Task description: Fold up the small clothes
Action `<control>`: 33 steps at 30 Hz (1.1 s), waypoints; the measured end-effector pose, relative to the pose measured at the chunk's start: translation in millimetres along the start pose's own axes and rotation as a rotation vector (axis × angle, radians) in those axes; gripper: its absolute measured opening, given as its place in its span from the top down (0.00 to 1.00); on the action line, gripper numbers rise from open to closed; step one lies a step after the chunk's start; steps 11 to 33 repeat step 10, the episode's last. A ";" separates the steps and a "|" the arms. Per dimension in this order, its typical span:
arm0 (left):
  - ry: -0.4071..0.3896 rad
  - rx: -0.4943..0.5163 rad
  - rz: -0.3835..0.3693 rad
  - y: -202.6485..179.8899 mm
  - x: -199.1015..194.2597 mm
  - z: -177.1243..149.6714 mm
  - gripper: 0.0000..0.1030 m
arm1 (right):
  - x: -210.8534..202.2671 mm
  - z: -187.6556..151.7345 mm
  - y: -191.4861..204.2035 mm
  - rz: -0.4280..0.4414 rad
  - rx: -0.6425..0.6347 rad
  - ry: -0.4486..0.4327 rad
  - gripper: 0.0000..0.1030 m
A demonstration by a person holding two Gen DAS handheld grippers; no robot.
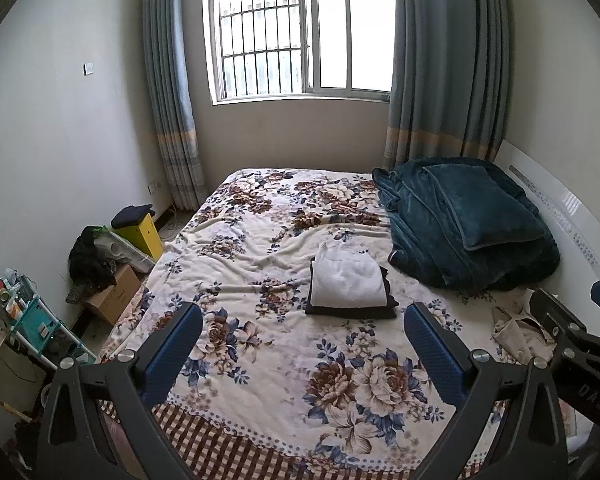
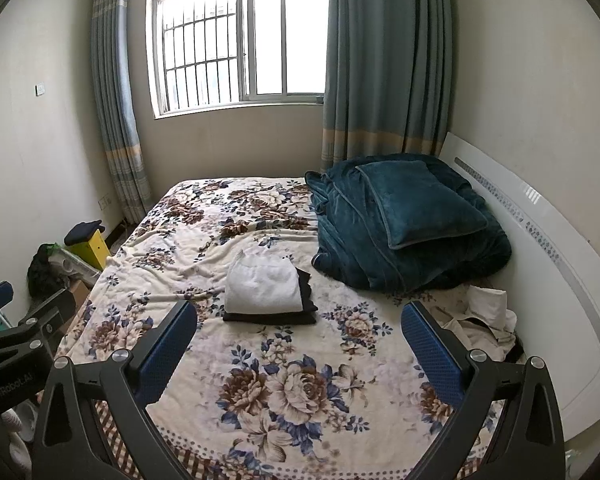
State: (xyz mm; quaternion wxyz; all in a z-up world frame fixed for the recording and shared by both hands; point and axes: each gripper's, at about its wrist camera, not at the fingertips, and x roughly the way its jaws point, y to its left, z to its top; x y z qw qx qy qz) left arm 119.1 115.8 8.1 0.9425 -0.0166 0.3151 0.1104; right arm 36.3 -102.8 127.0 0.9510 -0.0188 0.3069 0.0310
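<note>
While both grippers hang above the bed (image 1: 260,360), the left gripper (image 1: 304,352) and the right gripper (image 2: 300,348) have their fingers spread wide and hold nothing. Ahead of the fingers, a folded white cloth (image 2: 264,286) sits on a folded black cloth (image 2: 272,316), stacked to stay neat. Past the right fingers, crumpled clothes (image 2: 484,320) probably wait for folding.

Side-by-side views over one bed (image 1: 284,360)
</note>
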 end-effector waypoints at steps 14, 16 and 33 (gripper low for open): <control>-0.008 -0.011 0.000 4.1 -4.1 1.1 0.00 | -2.0 2.3 2.9 -0.003 -0.004 -0.001 0.00; -0.008 -0.011 0.000 4.1 -4.1 1.1 0.00 | -2.0 2.3 2.9 -0.003 -0.004 -0.001 0.00; -0.008 -0.011 0.000 4.1 -4.1 1.1 0.00 | -2.0 2.3 2.9 -0.003 -0.004 -0.001 0.00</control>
